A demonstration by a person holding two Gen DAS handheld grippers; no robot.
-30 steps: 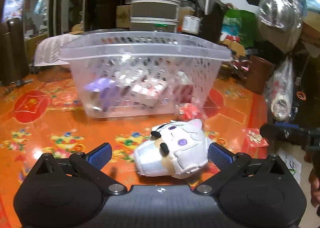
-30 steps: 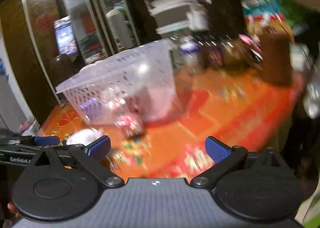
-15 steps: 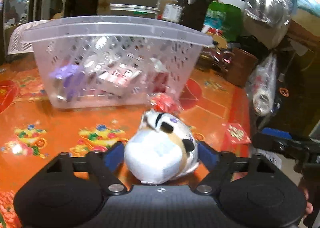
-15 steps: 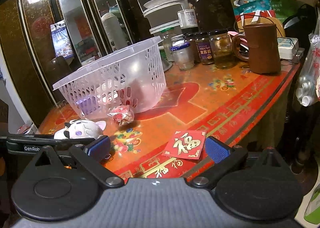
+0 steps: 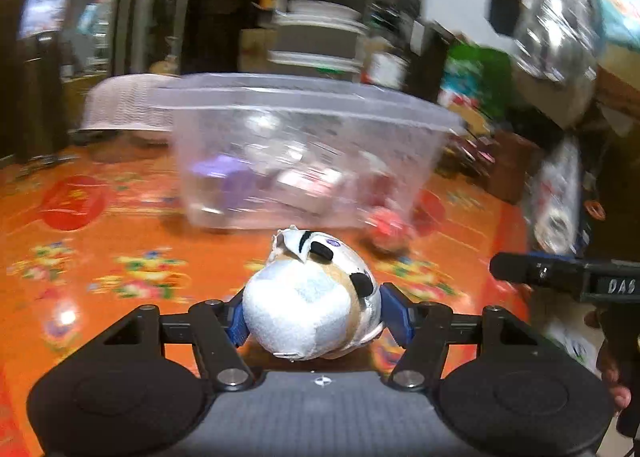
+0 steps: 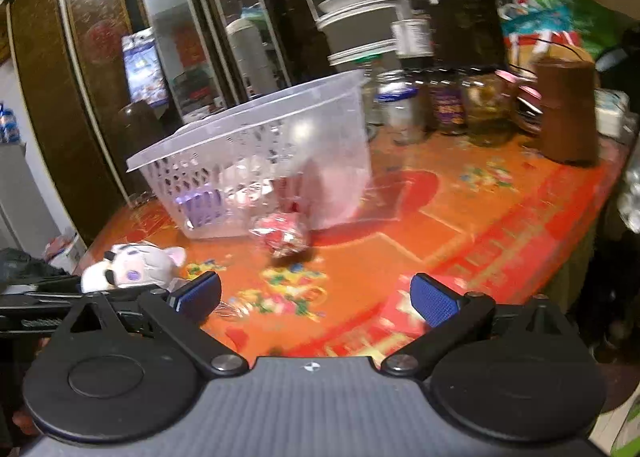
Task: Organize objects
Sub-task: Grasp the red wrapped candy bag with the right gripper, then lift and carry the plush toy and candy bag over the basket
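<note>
My left claw (image 5: 314, 315) is clamped on the plush toy (image 5: 308, 305) in front of the basket (image 5: 304, 149), my right claw (image 6: 314, 297) is apart, so next I must lift the toy over the rim.

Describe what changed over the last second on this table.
The left gripper advanced around the plush toy, and its jaws closed onto it. The right gripper stayed open and empty. The basket and red wrapped packet stayed put.

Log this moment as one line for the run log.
left gripper: shut on plush | right gripper: open, holding nothing | basket: on table, beyond plush | candy: on table by basket
</note>
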